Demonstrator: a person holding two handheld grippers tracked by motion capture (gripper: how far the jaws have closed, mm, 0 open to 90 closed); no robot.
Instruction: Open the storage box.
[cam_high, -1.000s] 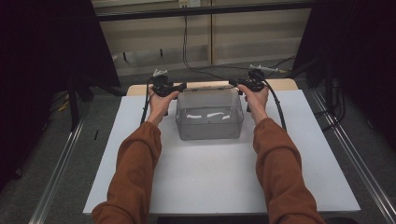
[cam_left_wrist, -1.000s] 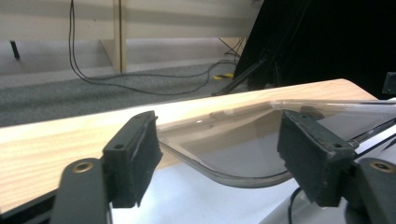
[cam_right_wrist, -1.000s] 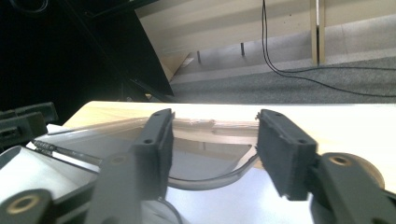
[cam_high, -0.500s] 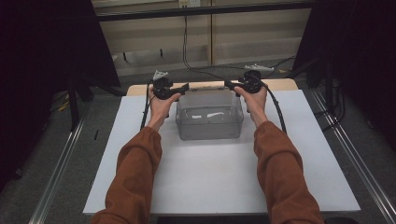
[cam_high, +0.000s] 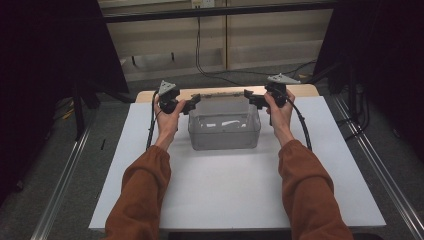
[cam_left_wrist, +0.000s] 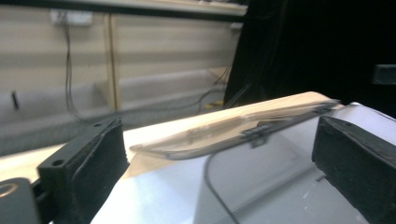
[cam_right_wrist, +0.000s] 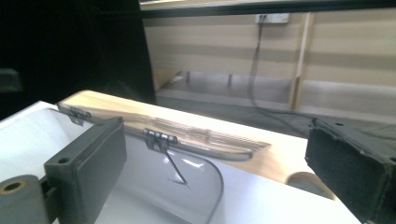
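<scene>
Left tongs (cam_high: 194, 101) sit at the left far corner of a clear plastic box (cam_high: 224, 131), jaws spread wide with nothing pressed between them; they have just been opening. In the left gripper view the black jaws stand far apart either side of the box's hinged lid (cam_left_wrist: 233, 128), which is blurred and cut off at the right. The box stands on the white worktop (cam_high: 230, 190) near its far edge, between the two hands. It is see-through with rounded corners; something pale lies inside, too faint to name. Its lid tilts back past the far wall. Right tongs (cam_high: 251, 98) sit at the right far corner, likewise parted and empty, having just been opening. Brown sleeves (cam_high: 142, 195) run off the bottom edge.
</scene>
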